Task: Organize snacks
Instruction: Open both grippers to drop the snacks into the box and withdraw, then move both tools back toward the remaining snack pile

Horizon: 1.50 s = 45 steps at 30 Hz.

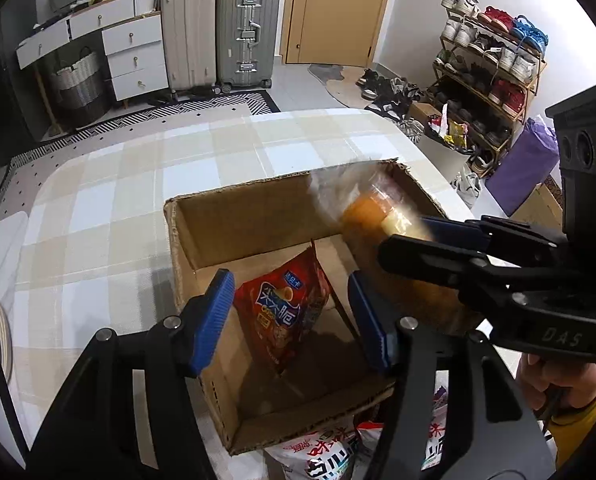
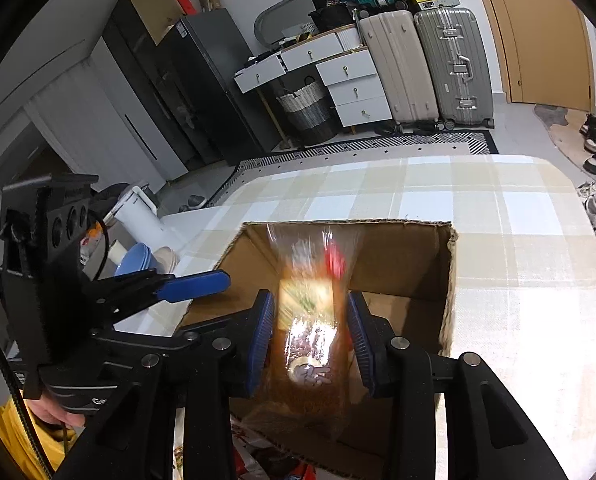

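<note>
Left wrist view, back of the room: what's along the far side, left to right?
Woven basket → white drawer unit → beige suitcase → silver suitcase → wooden door → shoe rack → purple bag.

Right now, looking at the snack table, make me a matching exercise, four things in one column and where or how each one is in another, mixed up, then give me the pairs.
Things
1. red snack bag
2. clear-wrapped snack pack
3. left gripper
4. cardboard box

States
A. open, holding nothing
B. clamped between the right gripper's pads, over the box
C. standing on the checked tablecloth, flaps open
D. lying inside the box

Pairs: 1-D, 2-B, 3-A, 4-C
</note>
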### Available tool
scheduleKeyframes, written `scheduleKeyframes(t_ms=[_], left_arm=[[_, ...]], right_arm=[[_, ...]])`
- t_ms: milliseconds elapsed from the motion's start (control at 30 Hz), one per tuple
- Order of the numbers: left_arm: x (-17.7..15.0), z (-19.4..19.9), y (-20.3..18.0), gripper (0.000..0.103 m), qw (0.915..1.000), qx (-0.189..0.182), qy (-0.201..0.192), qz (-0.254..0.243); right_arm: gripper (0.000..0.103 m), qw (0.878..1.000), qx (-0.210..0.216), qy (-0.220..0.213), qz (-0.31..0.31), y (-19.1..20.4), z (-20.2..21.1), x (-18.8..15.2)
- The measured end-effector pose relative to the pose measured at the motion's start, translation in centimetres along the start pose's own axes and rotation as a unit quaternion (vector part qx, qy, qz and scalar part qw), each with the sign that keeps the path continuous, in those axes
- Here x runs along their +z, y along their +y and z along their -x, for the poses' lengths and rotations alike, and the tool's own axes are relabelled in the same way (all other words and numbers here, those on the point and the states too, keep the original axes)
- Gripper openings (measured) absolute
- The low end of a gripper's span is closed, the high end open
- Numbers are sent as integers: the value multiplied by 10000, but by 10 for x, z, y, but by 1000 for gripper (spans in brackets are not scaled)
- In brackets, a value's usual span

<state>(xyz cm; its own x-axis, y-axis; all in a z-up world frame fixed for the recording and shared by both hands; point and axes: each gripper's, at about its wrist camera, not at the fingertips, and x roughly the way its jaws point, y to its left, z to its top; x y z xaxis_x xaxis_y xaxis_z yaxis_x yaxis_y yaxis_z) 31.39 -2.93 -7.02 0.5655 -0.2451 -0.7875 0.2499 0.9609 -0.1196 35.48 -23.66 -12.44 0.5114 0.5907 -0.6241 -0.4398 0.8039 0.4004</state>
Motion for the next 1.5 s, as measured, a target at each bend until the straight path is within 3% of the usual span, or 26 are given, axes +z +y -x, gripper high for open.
scheduleKeyframes(t_ms=[133, 267, 533, 1033, 1200, 1267, 1333, 1433, 1500], left_arm=[[-3, 9, 1, 60, 10000, 49, -45, 36], [-9, 22, -1, 71, 9999, 48, -128, 23], [-24, 61, -11, 75, 9994, 12, -344, -7], [-59, 206, -43, 84, 9928, 133, -1194, 30], [-81, 255, -59, 89, 9891, 161, -1460, -44], [-94, 273, -64, 103, 9866, 151, -1623, -29], [-108, 294, -69, 103, 9830, 143, -1832, 10], [-127, 314, -75, 103, 9798, 180, -1992, 21], [-144, 333, -79, 103, 9752, 259, -2197, -4]], right_arm=[[38, 9997, -127, -58, 182, 8, 8, 2], [39, 9994, -14, -290, 168, 13, 27, 4], [43, 9976, 16, -613, 310, 40, 72, 1], [51, 9870, 249, -1458, 631, 114, 188, -32], [66, 9814, 420, -1798, 527, 132, 226, -54], [74, 9787, 465, -1931, 524, 142, 238, -64], [75, 9763, 413, -2037, 599, 154, 249, -73], [91, 9721, 200, -2217, 736, 168, 262, -89], [97, 9675, 29, -2382, 851, 177, 271, -106]])
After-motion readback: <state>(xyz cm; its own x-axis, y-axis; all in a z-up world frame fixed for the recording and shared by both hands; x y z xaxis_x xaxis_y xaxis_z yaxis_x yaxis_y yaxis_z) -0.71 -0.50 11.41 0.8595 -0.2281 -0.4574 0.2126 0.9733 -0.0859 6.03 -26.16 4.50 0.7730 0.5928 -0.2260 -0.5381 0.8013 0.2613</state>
